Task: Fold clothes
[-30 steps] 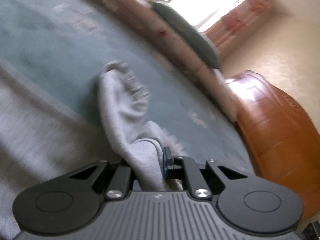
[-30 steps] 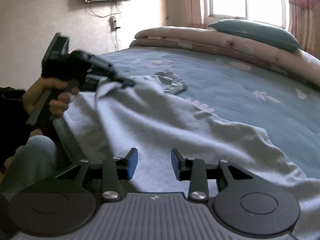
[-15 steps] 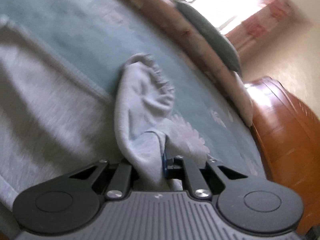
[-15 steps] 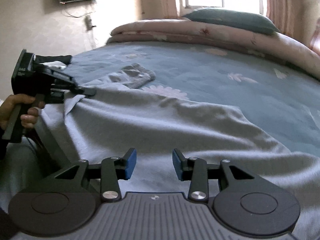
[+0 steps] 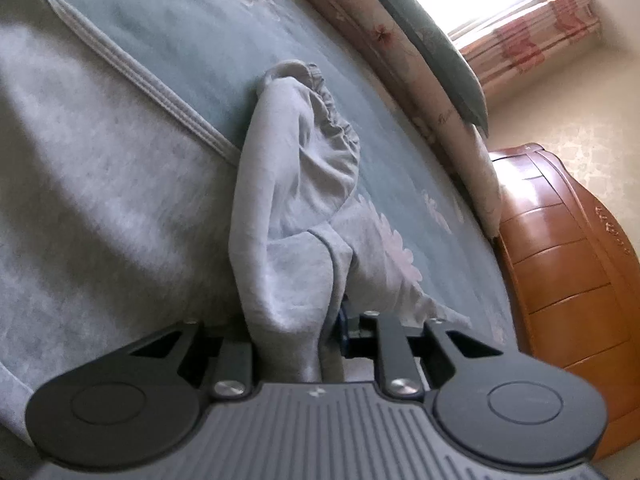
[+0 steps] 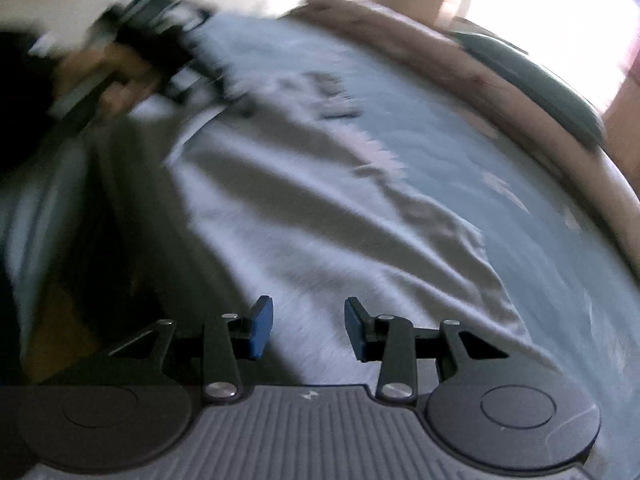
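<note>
Left gripper [image 5: 294, 336]: jaws easing apart, a bunched fold of the grey sweatshirt [image 5: 120, 184] between them, cloth draped over and hiding the left finger, only the blue pad of the right finger [image 5: 342, 326] showing against the fabric. Right gripper [image 6: 308, 330]: spread apart, clasping nothing, blue pads [image 6: 260, 328] poised just above the sweatshirt's fleece, contact with it not clear.

Sweatshirt: soft, matte, lightly pilled grey knit, spread in broad shallow creases across the teal bedsheet [image 5: 208, 40]. Ribbed hem [image 5: 132, 76] running as a straight raised band along the far edge. Sleeve [image 5: 296, 168] pulled up into a rumpled column from the left jaws to a gathered, ruffled cuff lying on the sheet.

Plenty of bare sheet past the hem and the cuff, flat and printed with pale flowers. Near side of the garment close to the mattress edge in the right wrist view, much blurred there.

Far border of the bed: rolled pink floral quilt [image 5: 404, 60] with a dark green pillow [image 5: 436, 44] on top. Glossy carved wooden headboard [image 5: 568, 280] at the right, beside the quilt's end. A hand [image 6: 116, 76] gripping the left tool's handle, smeared by motion.
</note>
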Motion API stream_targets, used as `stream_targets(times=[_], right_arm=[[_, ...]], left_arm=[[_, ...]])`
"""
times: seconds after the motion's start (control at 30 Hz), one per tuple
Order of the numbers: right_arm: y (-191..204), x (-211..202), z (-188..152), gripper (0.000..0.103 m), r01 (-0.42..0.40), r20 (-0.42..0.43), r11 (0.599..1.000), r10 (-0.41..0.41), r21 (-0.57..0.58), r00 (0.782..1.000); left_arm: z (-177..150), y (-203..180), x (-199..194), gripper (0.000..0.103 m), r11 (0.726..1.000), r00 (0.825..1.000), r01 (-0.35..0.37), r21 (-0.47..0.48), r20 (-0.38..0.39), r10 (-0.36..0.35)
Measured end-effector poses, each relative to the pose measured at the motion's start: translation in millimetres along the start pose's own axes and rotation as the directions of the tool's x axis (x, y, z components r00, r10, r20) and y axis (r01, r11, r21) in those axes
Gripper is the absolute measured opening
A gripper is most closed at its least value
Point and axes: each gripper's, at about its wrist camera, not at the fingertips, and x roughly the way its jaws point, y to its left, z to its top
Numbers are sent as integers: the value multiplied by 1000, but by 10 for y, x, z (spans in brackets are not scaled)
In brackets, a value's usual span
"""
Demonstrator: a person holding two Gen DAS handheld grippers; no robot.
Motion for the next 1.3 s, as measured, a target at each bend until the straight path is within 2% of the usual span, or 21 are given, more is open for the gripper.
stream_targets(times=[0.07, 0.17, 0.2, 0.23, 0.27, 0.4, 0.43, 0.47, 0.63, 0.77, 0.8, 0.93, 1.03, 1.07, 1.13, 1.2, 1.3], right_arm=[[101, -9, -23, 44, -3, -32, 997, 0, -82, 999], [190, 68, -63, 43, 44, -83, 983, -60, -180, 995], [214, 103, -76, 38, 58, -100, 977, -80, -207, 992], [229, 128, -86, 24, 58, -111, 973, -84, -222, 990], [245, 128, -89, 18, 50, -111, 971, -78, -232, 991], [257, 28, -62, 9, 41, -109, 965, -72, -261, 991], [230, -14, -52, 2, 34, -108, 969, -62, -245, 992], [204, -53, -47, 2, 27, -104, 973, -52, -230, 993], [147, 26, -124, 4, -19, -130, 989, 0, -146, 991], [167, 29, -154, 5, -34, -133, 990, 15, -140, 991], [135, 18, -144, 5, -42, -129, 991, 26, -125, 991], [71, -37, -112, 13, -57, -107, 996, 50, -71, 993], [22, -172, -69, 16, -53, -53, 998, 51, -22, 997], [-37, -207, -56, 19, -37, -35, 999, 38, 4, 999], [-197, -258, -41, 34, 10, -8, 997, -10, 74, 1000], [-352, -262, -45, 38, 63, 0, 988, -64, 143, 998], [-552, -190, -101, 46, 147, -18, 960, -147, 236, 989]], left_arm=[[2, -52, 15, 12, 1000, 1000, -23, 11, -4, 23], [10, -76, 14, 11, 1000, 1000, -24, 2, -7, 24], [14, -82, 6, 11, 1000, 1000, -25, 0, -8, 25], [17, -95, -11, 9, 1000, 1000, -26, 0, -5, 26], [22, -117, -43, 8, 1000, 1000, -27, 3, 0, 27], [46, -188, -177, 8, 1000, 1000, -15, 21, 19, 15], [46, -188, -197, 8, 1000, 1000, -14, 20, 22, 13], [45, -185, -202, 8, 1000, 1000, -15, 20, 22, 14], [-2, -93, -75, 8, 997, 997, -80, -3, -9, 80], [-10, -70, -101, 9, 997, 997, -83, -2, -3, 83], [5, -64, -104, 14, 997, 997, -82, -1, -5, 82], [37, -43, -152, 16, 998, 998, -64, -23, -25, 63], [32, -93, -255, 26, 996, 996, -86, 8, -32, 86], [39, -114, -302, 32, 995, 995, -99, 19, -31, 100], [64, -159, -417, 34, 992, 992, -121, 40, -17, 122], [106, -193, -561, 40, 989, 990, -138, 52, 8, 138], [178, -296, -751, 41, 983, 986, -163, 80, 60, 158]])
